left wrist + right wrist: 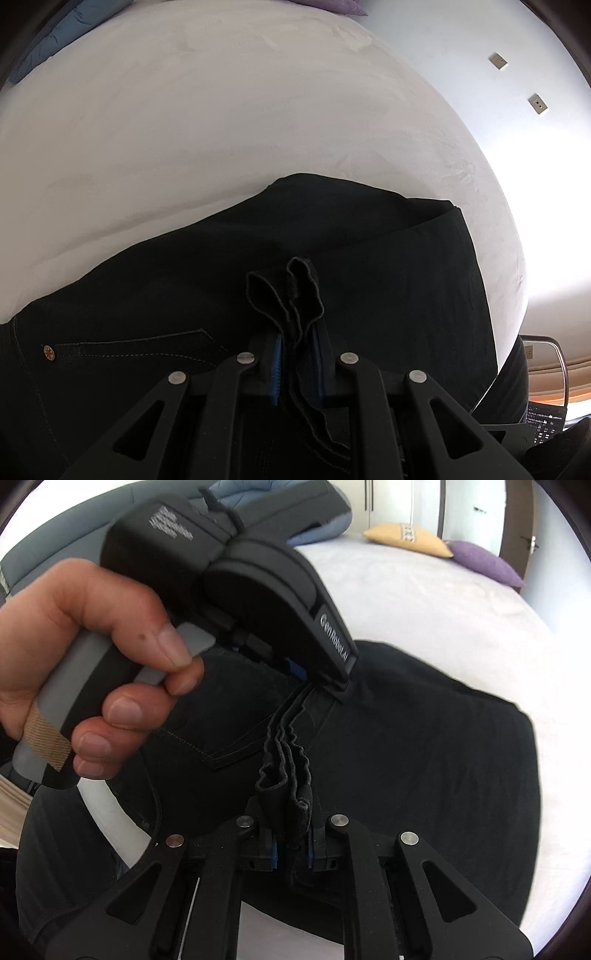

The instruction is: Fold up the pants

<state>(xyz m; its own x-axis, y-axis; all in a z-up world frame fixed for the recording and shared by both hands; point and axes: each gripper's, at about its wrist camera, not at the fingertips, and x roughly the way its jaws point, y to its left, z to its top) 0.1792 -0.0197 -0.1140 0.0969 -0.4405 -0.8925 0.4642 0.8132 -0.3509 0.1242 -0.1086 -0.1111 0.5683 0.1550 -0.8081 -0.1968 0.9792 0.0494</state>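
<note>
Black pants (369, 266) lie folded on a white bed (221, 129); they also show in the right wrist view (424, 746). My left gripper (297, 354) is shut on a bunched hem edge of the pants, several layers standing up between its jaws. My right gripper (291, 834) is shut on the other end of the same bunched edge. The left gripper's body (258, 579), held by a hand (92, 657), shows in the right wrist view, its tip (338, 686) pinching the pants. A back pocket (229, 734) and a rivet (48, 352) are visible.
The white bed (424, 605) extends beyond the pants. A yellow pillow (406, 539) and a purple pillow (484, 563) lie at its far side, a blue-grey cushion (321, 520) behind. A wall with sockets (498, 61) is to the right.
</note>
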